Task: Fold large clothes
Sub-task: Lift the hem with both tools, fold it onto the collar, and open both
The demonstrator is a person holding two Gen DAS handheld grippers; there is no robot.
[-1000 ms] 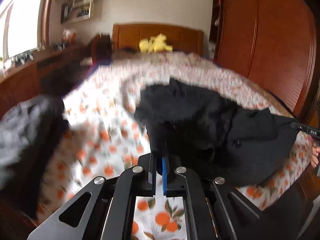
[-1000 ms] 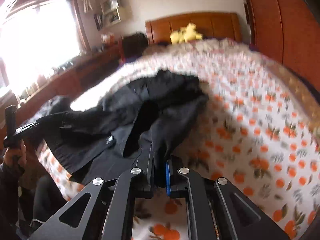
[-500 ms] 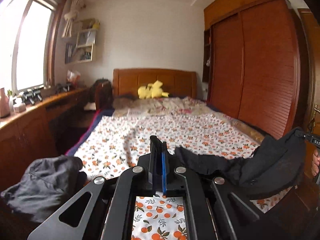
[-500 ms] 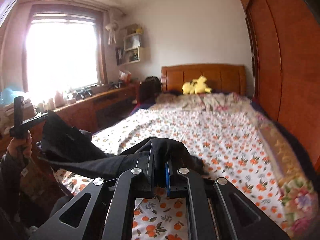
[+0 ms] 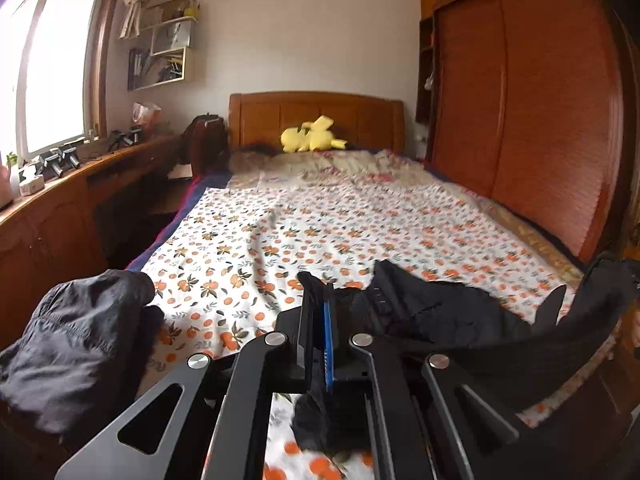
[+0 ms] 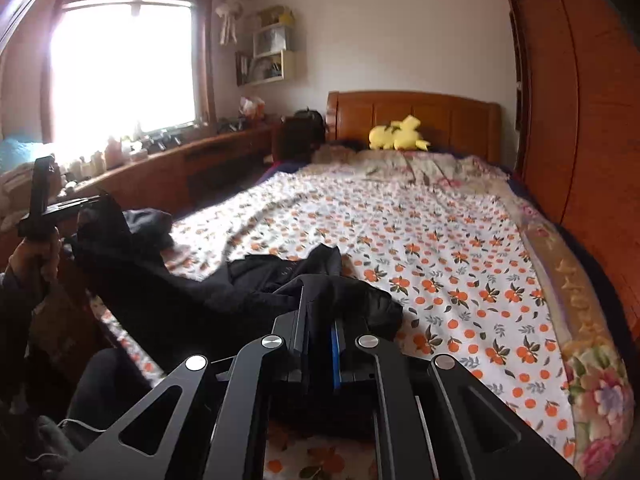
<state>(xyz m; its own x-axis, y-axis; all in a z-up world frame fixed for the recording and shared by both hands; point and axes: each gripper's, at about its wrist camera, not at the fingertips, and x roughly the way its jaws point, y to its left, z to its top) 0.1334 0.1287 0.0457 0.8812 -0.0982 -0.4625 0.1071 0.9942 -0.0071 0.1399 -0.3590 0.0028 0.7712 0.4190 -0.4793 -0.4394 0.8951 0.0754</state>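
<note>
Black garment [image 5: 432,312] (one) between two clamped grippers.

Both fisheye views sit low at the foot of the bed [image 5: 360,224], each looking along its own gripper fingers toward the headboard [image 5: 316,116] at twelve o'clock. The left wrist view keeps the wardrobe [image 5: 540,100] at two o'clock; the right wrist view looks from further right, with the window [image 6: 120,68] at ten o'clock. Both share the yellow plush [image 6: 398,134], the bedspread and the black garment [image 6: 256,284] close below the lens.
</note>
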